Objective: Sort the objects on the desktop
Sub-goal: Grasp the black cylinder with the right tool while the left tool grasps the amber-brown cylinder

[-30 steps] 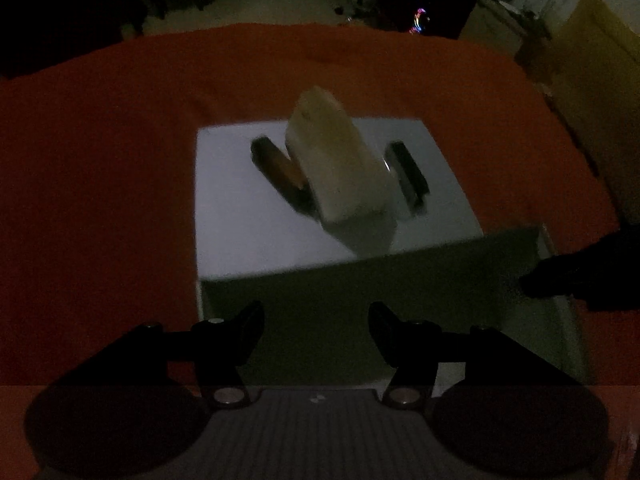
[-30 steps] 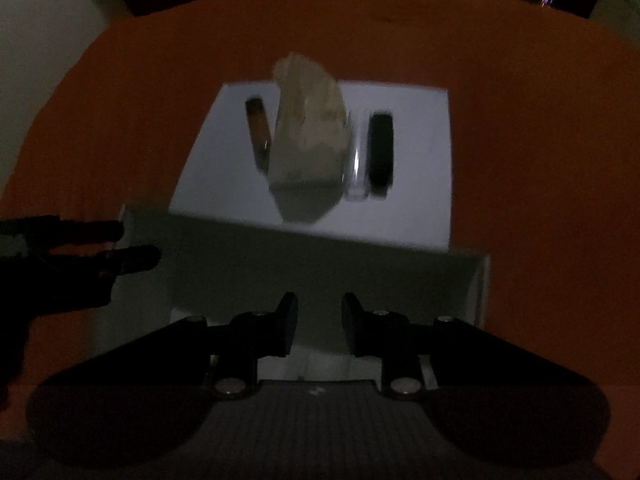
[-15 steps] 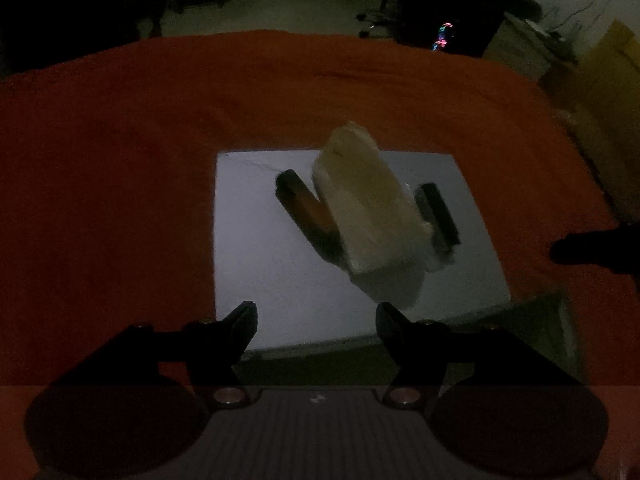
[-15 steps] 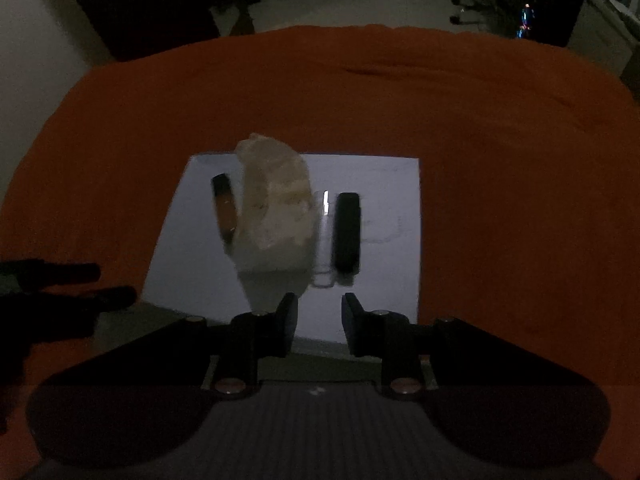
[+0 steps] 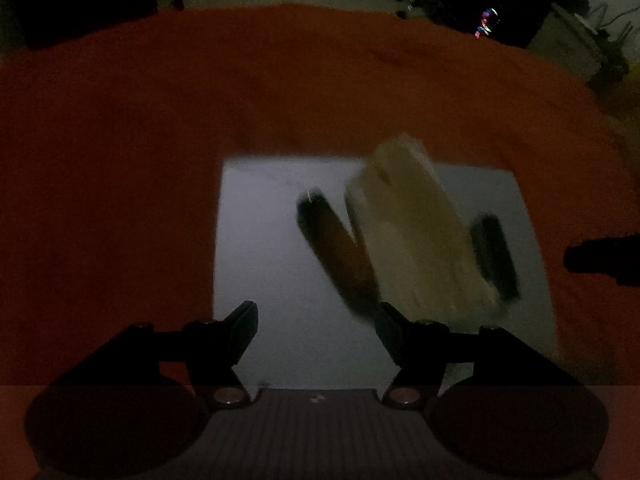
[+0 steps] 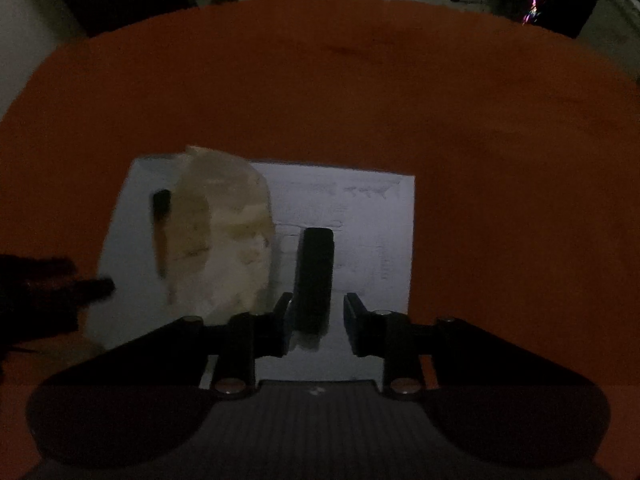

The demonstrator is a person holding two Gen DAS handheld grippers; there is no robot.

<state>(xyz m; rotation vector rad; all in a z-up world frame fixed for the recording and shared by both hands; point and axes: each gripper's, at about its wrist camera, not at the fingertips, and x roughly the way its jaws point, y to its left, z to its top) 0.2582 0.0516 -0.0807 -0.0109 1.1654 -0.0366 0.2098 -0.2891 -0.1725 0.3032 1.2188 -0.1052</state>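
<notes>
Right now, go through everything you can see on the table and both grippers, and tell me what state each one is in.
Left gripper: open, holding nothing, above the near edge of the white sheet.
Right gripper: open, fingers either side of the black bar's near end.
Black bar: lying flat on the sheet, not gripped.
Cream packet: standing up on the sheet, crumpled.
Brown stick: lying flat beside the packet.
White sheet: flat on the orange cloth.

Your left tongs (image 5: 316,330) and right tongs (image 6: 318,320) look the same. Each has two black arms with short black fingers (image 6: 356,322). A round shiny screw (image 5: 227,395) sits at the base of each arm. The middle part is grey with thin ridges (image 6: 316,420).
</notes>
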